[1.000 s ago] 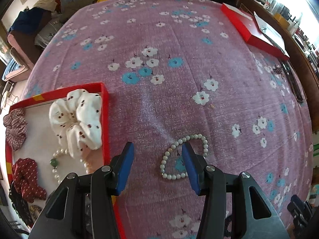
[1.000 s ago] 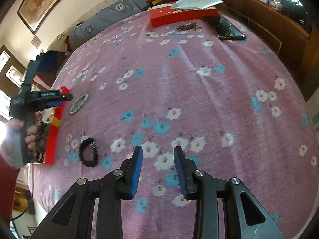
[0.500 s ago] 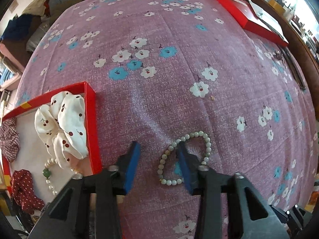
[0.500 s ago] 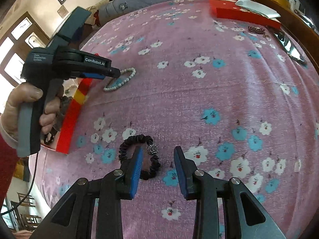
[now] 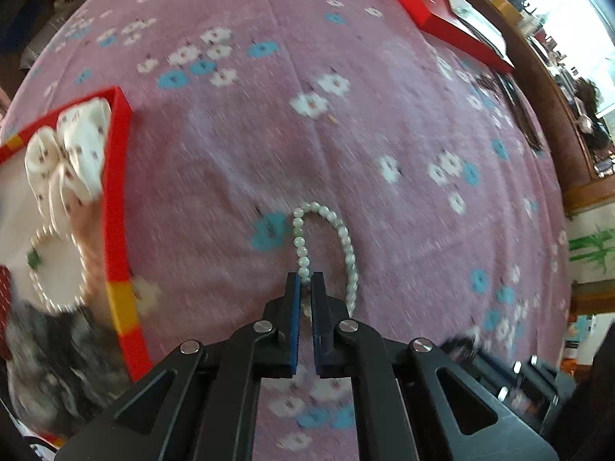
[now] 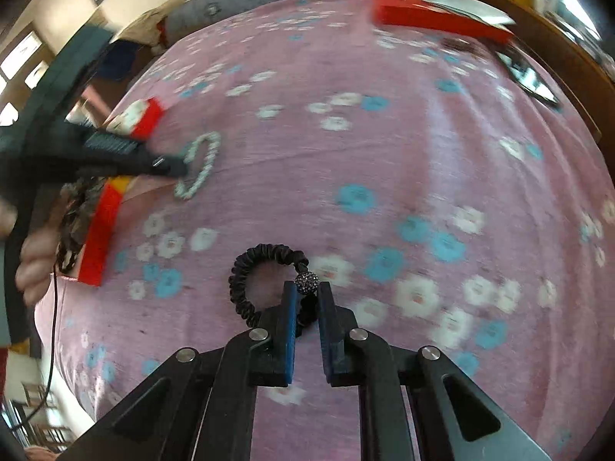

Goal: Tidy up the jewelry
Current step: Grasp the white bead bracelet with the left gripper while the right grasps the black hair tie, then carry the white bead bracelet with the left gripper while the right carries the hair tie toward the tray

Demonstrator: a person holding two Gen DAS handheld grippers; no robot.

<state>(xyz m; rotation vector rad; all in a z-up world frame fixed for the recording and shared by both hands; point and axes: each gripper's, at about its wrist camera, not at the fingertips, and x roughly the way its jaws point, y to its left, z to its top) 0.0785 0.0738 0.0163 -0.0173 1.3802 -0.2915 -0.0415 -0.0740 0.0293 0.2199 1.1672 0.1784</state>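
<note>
My left gripper [image 5: 306, 280] is shut on the white bead bracelet [image 5: 338, 226], whose loop hangs forward over the pink flowered cloth; the bracelet also shows in the right wrist view [image 6: 200, 165]. My right gripper [image 6: 306, 292] is shut on a black hair tie [image 6: 246, 269] with a sparkly bead [image 6: 306, 282] at its fingertips. The red-rimmed tray [image 5: 115, 207] lies left of the left gripper and holds a white scrunchie [image 5: 69, 157], a pearl bracelet [image 5: 54, 269] and dark hair ties.
A red box lid [image 5: 442, 34] with papers lies at the far right of the bed. A wooden headboard [image 5: 553, 115] runs along the right. A dark flat object [image 6: 530, 77] lies near it. The person's hand [image 6: 34, 265] holds the left gripper.
My left gripper closed on the bead bracelet and lifted it. My right gripper moved onto the black hair tie and closed on it.
</note>
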